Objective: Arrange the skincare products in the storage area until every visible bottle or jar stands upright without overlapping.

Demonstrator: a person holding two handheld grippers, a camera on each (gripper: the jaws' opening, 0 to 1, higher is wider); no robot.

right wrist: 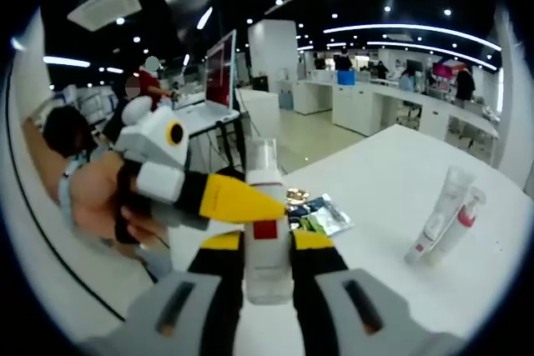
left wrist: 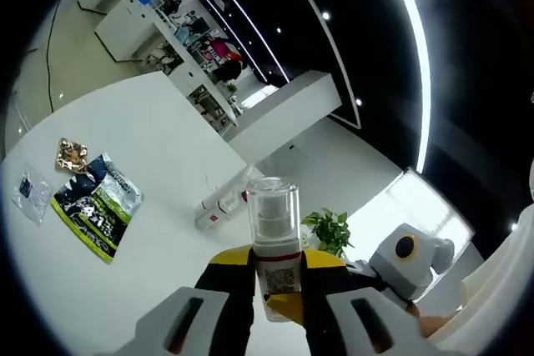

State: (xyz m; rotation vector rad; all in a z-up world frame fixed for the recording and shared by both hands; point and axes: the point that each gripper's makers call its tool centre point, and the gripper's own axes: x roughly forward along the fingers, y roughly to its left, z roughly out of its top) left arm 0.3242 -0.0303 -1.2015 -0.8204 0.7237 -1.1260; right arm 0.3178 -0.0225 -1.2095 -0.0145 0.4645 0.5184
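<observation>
Clear bottle [left wrist: 274,243] clamped by both grippers, tubes [right wrist: 446,214] rightward

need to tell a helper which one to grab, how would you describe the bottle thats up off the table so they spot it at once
Start at the white table. Held above its near edge, between two pairs of yellow-and-black tongs meeting from opposite sides, is a frosted clear bottle with a clear cap. Unlike the two white tubes leaning together on the table and the flat sachets, it is lifted and carries a red square label.
</observation>
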